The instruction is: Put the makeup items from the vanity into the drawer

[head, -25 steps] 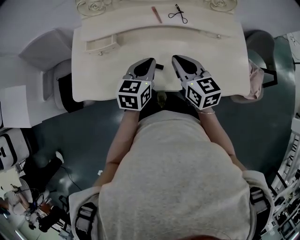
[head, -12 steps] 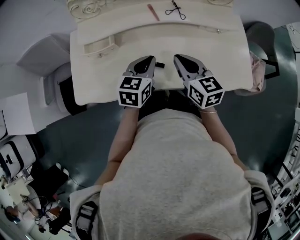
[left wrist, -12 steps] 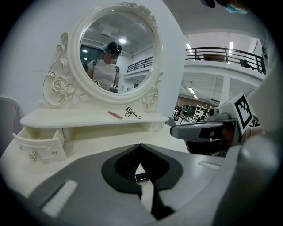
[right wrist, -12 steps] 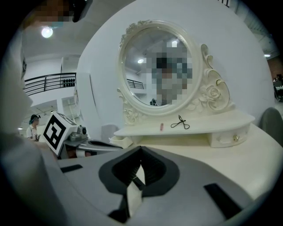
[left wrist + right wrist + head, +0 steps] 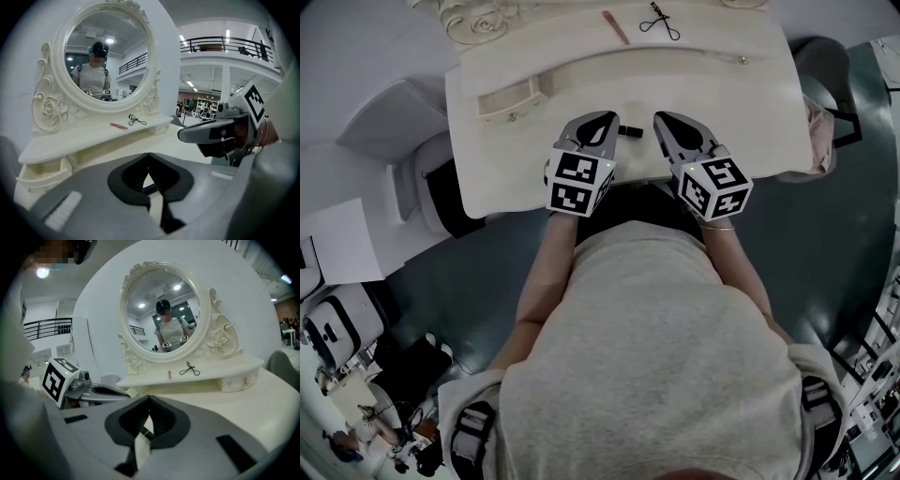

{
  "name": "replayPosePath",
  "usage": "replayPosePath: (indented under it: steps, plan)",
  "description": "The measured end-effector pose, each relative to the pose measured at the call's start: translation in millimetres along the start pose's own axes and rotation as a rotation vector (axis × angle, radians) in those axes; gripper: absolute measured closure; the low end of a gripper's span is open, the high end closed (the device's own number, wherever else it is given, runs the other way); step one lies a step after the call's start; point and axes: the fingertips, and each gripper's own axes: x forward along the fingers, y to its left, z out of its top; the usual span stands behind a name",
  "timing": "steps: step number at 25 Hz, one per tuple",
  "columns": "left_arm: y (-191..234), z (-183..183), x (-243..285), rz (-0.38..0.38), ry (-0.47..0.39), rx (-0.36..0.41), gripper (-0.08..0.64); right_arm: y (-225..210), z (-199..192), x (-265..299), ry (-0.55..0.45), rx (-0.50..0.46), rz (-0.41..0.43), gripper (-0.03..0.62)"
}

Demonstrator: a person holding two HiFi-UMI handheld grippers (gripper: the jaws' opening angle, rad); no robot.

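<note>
Head view | left gripper [image 5: 612,117] jaws closed | right gripper [image 5: 660,117] jaws closed | black stick [image 5: 629,129] between both grippers

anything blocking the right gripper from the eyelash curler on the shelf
Nothing visible does. Only bare vanity top lies between the shut right gripper and the eyelash curler on the raised shelf; the pink stick lies left of the curler, apart.

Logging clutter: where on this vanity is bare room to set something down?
The tabletop is bare right of the right gripper and left of the left gripper, below the small drawer. Crowded: between the gripper tips, where a small black tube lies, and mid-shelf around the pink stick and eyelash curler.
</note>
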Motion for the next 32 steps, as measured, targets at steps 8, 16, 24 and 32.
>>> replayPosePath:
  steps: [8, 16, 24, 32]
  plan:
    - [-6.4, -9.2, 6.6, -0.079, 0.018, 0.087, 0.548, -8.0, -14.6, -6.5, 0.006, 0.052, -0.07, 0.584]
    - [-9.4, -34.3, 25.3, -0.168, 0.129, 0.154, 0.484, -20.7, -31.3, -6.7, 0.032, 0.106, -0.11, 0.584]
    - [-22.3, -64.4, 42.4, -0.303, 0.254, 0.259, 0.385, -30.7, -45.0, 0.8, 0.058, 0.153, -0.126, 0.584]
    - [-35.5, -93.3, 53.1, -0.421, 0.369, 0.302, 0.383, -35.5, -60.2, -0.6, 0.076, 0.192, -0.14, 0.584]
